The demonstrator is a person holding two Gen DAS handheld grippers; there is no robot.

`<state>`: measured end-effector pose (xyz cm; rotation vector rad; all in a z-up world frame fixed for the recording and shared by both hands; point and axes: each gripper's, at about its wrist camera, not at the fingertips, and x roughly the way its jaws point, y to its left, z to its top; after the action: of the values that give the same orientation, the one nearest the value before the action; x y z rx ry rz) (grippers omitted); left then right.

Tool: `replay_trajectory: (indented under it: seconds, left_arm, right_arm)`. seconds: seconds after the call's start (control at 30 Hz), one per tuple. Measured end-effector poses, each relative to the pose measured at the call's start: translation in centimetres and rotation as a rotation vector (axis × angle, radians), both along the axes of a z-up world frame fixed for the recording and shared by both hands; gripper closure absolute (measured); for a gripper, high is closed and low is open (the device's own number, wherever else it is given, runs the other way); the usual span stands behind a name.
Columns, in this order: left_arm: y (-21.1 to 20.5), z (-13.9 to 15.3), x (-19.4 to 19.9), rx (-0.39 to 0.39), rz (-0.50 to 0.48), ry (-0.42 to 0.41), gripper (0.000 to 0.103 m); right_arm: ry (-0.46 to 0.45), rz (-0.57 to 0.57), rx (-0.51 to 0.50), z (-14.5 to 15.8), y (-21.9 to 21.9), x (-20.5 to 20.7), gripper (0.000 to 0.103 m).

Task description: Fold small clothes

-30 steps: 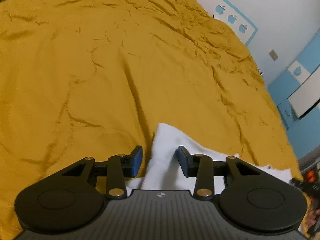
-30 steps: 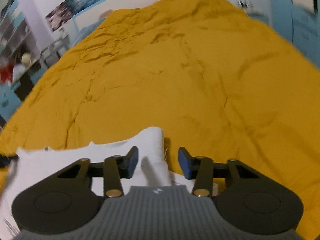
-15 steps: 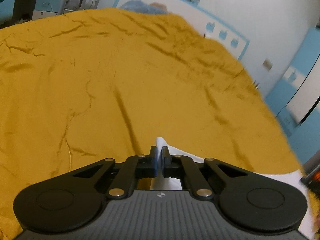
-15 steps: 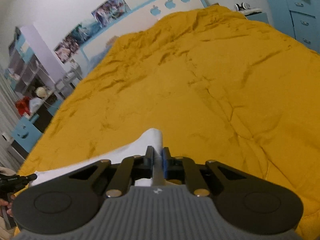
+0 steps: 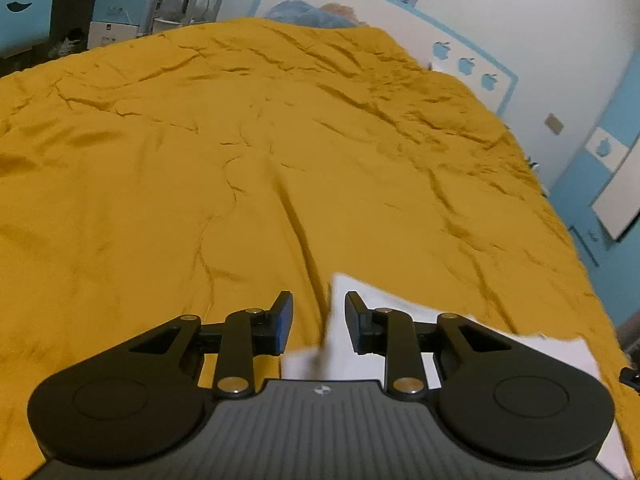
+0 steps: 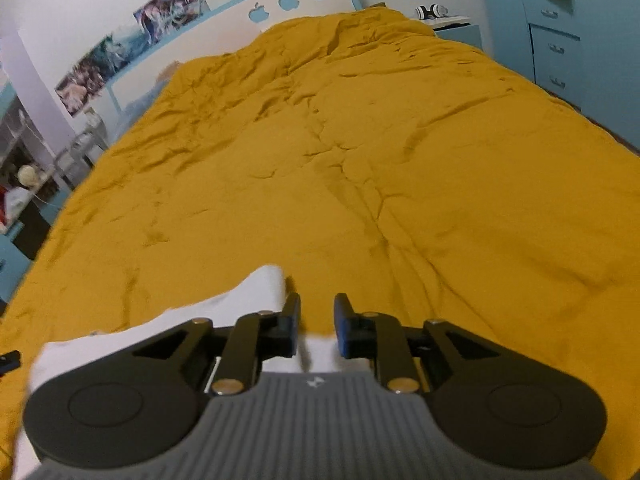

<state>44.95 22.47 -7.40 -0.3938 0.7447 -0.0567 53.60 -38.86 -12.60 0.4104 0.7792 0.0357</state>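
The left claw (image 5: pixel 318 322) stands with its jaws apart and grips nothing; a raised, blurred fold of the white garment (image 5: pixel 404 344) runs up between the blue pads (image 5: pixel 283 320) without either pad pressing it. The right claw (image 6: pixel 317 324) is parted likewise and empty, with white cloth (image 6: pixel 256 292) showing under it and peaking just at its 11 o'clock.

The garment lies at the near edge of the bed, on the mustard-yellow duvet (image 5: pixel 280 160). From the left claw it spreads toward 4 o'clock; from the right claw it spreads toward 8 o'clock, so the two claws seem to sit at opposite ends of the same edge. The rest of the duvet, wrinkled and bare, stretches off to 12 o'clock toward the headboard with apple cut-outs (image 6: pixel 288 0).

The step in hand looks like a release or regrip between folds. The next move probably calls for checking how the cloth lies, then closing both claws squarely on a flat edge, not the bunched ridge.
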Motion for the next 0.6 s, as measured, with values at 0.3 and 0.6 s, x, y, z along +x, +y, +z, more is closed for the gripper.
replay_trajectory:
  seconds: [0.3,0.6]
  left_arm:
    - [-1.7,1.3,-9.8,0.009,-0.001,0.053,0.052]
    - [-1.6,-1.9,-16.1,-0.139,0.122,0.098,0.047]
  right_arm:
    - [0.057,0.032,0.019,2.6,0.6,-14.1,0.078]
    - [0.077,-0.127,0.215,-0.2,-1.0,-23.0,0.075]
